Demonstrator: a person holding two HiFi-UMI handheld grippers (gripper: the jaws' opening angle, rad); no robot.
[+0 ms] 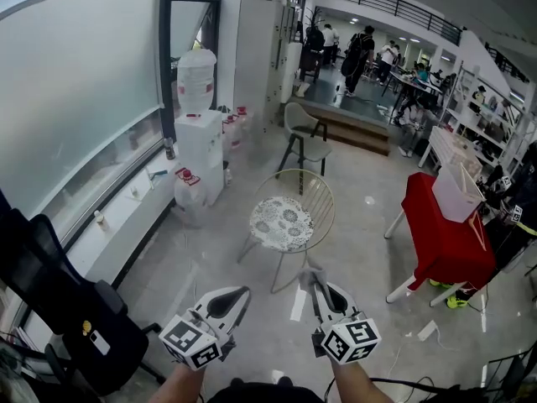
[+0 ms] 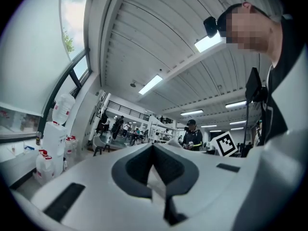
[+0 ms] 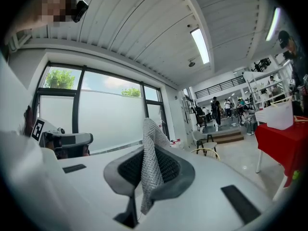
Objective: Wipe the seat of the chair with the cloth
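The chair (image 1: 282, 223), with a round patterned seat and a thin wire back, stands on the floor ahead of both grippers. My right gripper (image 1: 317, 285) is shut on a grey knitted cloth (image 1: 312, 275), well short of the seat. In the right gripper view the cloth (image 3: 150, 162) sticks up between the closed pads of the right gripper (image 3: 149, 150), and the chair's wire back (image 3: 207, 152) shows beyond. My left gripper (image 1: 243, 292) is held beside it, shut with nothing in it; in its own view the left gripper (image 2: 154, 147) points up at the ceiling.
A table with a red cover (image 1: 445, 233) stands to the right of the chair. A water dispenser (image 1: 198, 133) and water jugs (image 1: 186, 187) line the left wall. A grey chair (image 1: 304, 133) is farther back, a black office chair (image 1: 59, 309) near left. People stand in the distance.
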